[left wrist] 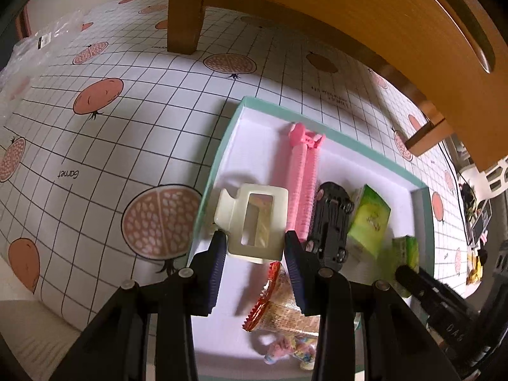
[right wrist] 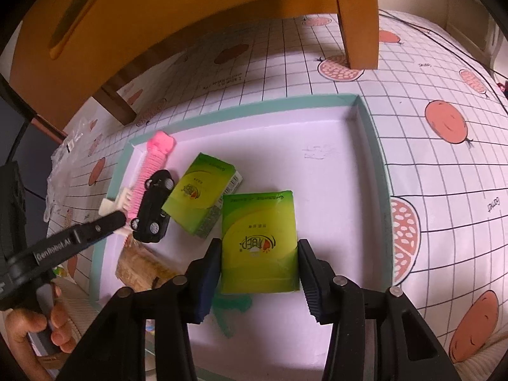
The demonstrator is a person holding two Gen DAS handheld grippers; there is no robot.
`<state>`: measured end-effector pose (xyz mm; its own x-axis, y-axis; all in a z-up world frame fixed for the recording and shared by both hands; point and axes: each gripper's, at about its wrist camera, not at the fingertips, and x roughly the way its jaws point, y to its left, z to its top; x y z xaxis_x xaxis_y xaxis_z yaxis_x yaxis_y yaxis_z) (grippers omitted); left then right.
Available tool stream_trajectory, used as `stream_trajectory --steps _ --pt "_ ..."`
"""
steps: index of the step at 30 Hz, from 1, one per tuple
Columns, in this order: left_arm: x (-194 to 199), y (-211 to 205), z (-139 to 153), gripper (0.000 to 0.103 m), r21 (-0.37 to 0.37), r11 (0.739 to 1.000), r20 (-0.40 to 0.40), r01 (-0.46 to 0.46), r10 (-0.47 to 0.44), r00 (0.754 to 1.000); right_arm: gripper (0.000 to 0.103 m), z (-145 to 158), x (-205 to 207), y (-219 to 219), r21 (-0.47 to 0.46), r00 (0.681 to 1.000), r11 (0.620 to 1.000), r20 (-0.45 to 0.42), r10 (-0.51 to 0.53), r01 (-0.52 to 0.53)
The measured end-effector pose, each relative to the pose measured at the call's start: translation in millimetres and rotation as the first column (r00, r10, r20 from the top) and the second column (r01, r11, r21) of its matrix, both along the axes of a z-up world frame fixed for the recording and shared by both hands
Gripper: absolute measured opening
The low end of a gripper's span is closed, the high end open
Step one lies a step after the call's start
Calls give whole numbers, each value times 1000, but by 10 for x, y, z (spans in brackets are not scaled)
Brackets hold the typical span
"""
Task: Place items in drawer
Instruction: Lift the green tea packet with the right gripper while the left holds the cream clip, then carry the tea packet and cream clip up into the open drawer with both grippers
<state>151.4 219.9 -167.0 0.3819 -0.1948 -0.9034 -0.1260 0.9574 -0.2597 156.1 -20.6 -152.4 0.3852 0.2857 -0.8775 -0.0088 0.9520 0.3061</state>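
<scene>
- Working over a teal-rimmed tray with a white floor, filling most of both views; it sits on a pomegranate-print grid cloth covering the surface. Orange wooden furniture looms along the top of frame, with a slot handle at upper right in the left view — probably the drawer, can't confirm.
- Right gripper: both pads flush on the sides of a green packet, lower centre of the right view. Reads as a pinch on it. A second green packet lies up-left, corner just beside the held one.
- Left gripper: jaws around a cream clip at centre of the left view, pads at its edges; looks gripped.
- Small stuff: pink comb-like clip and black toy car right of the cream clip, touching each other; snack wrapper under the left gripper.
- Advice: lift both straight up before moving sideways, to clear the rim. Watch the car and the neighbouring packet, both close enough to get dragged. Packet looks soft, so don't squeeze harder.
</scene>
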Motion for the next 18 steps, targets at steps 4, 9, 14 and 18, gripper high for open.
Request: stream_trajectory --steps 4,9,14,18 --pt "-63 29 61 39 -2 1000 13 -6 6 1000 49 106 -69 -7 -10 1000 1000 28 4 -3" --pt "-132 48 179 39 -14 1000 37 -11 11 999 49 238 -139 -25 -6 999 1000 52 2 -1" --pt "-226 50 440 38 -39 999 89 -4 8 996 49 461 -202 -7 1 995 1000 97 3 -4" --pt "-265 80 774 37 -71 997 167 1 11 986 49 756 -259 27 6 986 1000 166 14 -15"
